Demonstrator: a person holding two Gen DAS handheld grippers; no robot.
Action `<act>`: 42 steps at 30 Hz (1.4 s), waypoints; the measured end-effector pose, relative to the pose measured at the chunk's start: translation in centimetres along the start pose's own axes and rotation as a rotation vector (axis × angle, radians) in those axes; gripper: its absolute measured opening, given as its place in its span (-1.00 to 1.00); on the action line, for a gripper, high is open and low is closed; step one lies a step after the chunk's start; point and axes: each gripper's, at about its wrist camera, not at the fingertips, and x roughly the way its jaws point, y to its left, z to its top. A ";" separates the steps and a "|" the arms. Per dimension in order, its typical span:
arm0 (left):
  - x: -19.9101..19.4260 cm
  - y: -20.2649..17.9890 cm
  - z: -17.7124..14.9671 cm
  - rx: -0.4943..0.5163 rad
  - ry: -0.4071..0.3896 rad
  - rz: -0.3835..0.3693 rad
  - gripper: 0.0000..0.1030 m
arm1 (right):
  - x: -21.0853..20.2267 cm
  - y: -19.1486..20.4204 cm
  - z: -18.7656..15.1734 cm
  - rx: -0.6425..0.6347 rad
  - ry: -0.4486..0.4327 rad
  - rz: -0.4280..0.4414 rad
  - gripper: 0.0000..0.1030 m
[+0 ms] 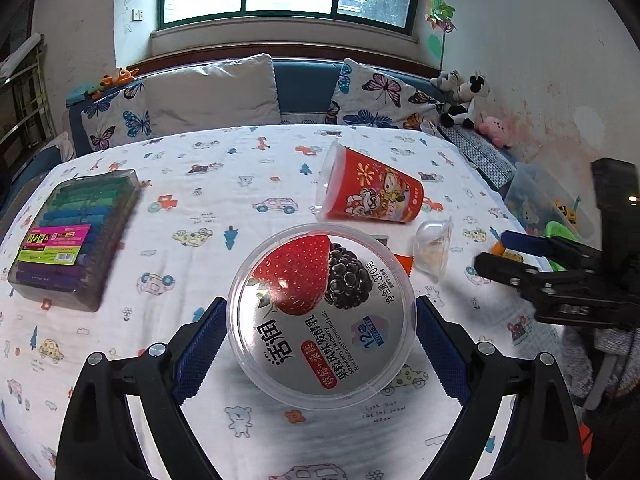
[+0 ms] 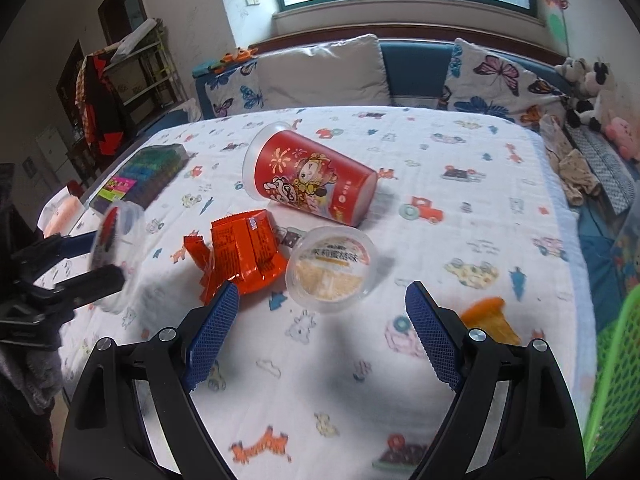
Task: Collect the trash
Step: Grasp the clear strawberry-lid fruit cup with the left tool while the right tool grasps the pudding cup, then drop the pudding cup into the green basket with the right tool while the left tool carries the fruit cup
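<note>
My left gripper (image 1: 320, 314) is shut on a round clear yogurt tub (image 1: 320, 320) with a strawberry and blackberry lid, its blue pads pressing both sides above the table. The right wrist view shows that tub (image 2: 116, 248) blurred at the left edge. A red cartoon paper cup (image 2: 312, 178) lies on its side mid-table. In front of it sit a crumpled orange wrapper (image 2: 244, 252) and a small clear dessert cup (image 2: 330, 268). My right gripper (image 2: 322, 300) hovers open just short of these two, with nothing between its fingers. An orange scrap (image 2: 488, 318) lies to its right.
A clear box of coloured markers (image 1: 72, 236) rests at the table's left. A green mesh basket (image 2: 612, 360) stands at the right edge. The table wears a white cartoon-print cloth (image 2: 460, 152). Behind it is a sofa with cushions and plush toys.
</note>
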 end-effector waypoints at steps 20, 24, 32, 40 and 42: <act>1.4 1.2 -0.2 -0.022 0.026 -0.005 0.71 | 6.7 -1.9 1.5 0.051 0.079 0.037 0.55; 1.5 1.2 -0.3 -0.027 0.030 -0.006 0.71 | 7.4 -2.1 1.5 0.061 0.097 0.044 0.35; 1.4 0.7 -0.2 -0.015 0.025 -0.010 0.71 | 5.6 -1.8 1.4 0.061 0.080 0.043 0.29; 0.3 -1.7 0.4 0.006 0.006 -0.055 0.71 | 1.1 -2.2 0.3 0.073 0.034 0.004 0.29; 0.3 -2.6 0.5 0.015 0.006 -0.070 0.71 | -0.4 -2.8 -0.2 0.081 0.020 -0.010 0.29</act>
